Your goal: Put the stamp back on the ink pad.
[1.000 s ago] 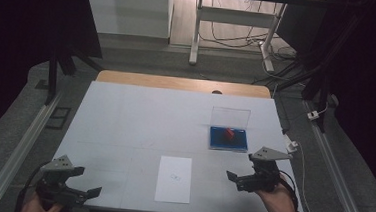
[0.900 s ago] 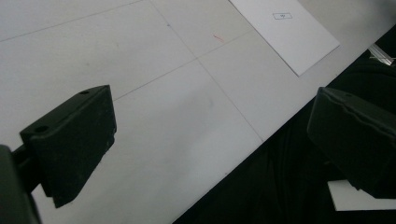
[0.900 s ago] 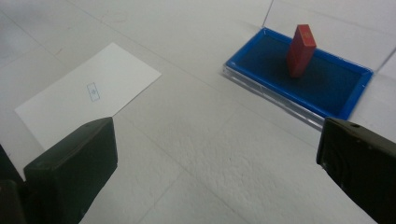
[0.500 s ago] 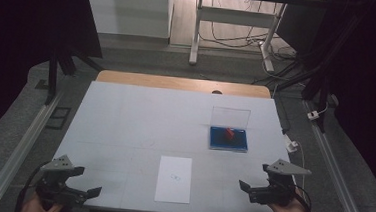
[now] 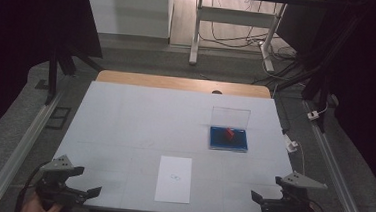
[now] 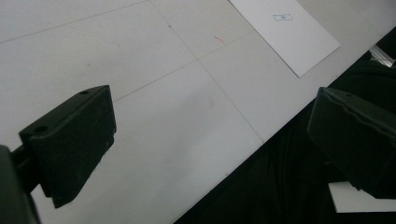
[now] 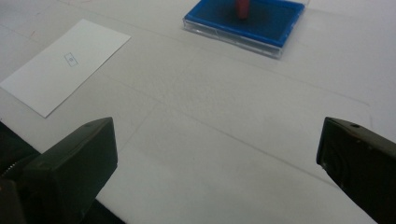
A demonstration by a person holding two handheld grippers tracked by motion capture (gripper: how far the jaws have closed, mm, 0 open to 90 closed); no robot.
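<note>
Counting the things on the table (image 5: pixel 125 116) comes first: one sheet of paper (image 5: pixel 173 179), one blue tray (image 5: pixel 229 139), one small red piece (image 5: pixel 229 133), and two grippers held by two hands.

The table top is white, flat and smooth, with thin grey lines that cut it into big squares. A strip of brown wood runs along its far edge.

The paper is a white rectangle, thin and flat. It lies near the front edge, about in the middle between the two grippers, and has one tiny printed mark in its middle. Nothing touches it.

The blue tray is a flat rectangle with a shiny clear plastic rim. One clear lid (image 5: pixel 230 117) stands up straight behind it. The red piece stands in the middle of the tray; in the right gripper view it looks like a short round peg, but its top is cut off there.

The left gripper (image 5: pixel 91 192) is at the front left corner of the table, well apart from the paper. Its two black jaws are blocky and dull, spread wide with nothing between them.

The right gripper (image 5: pixel 256 197) is at the front right corner, nearer to the tray than to the paper but touching neither. Its two jaws are spread wide too, and hold nothing
</note>
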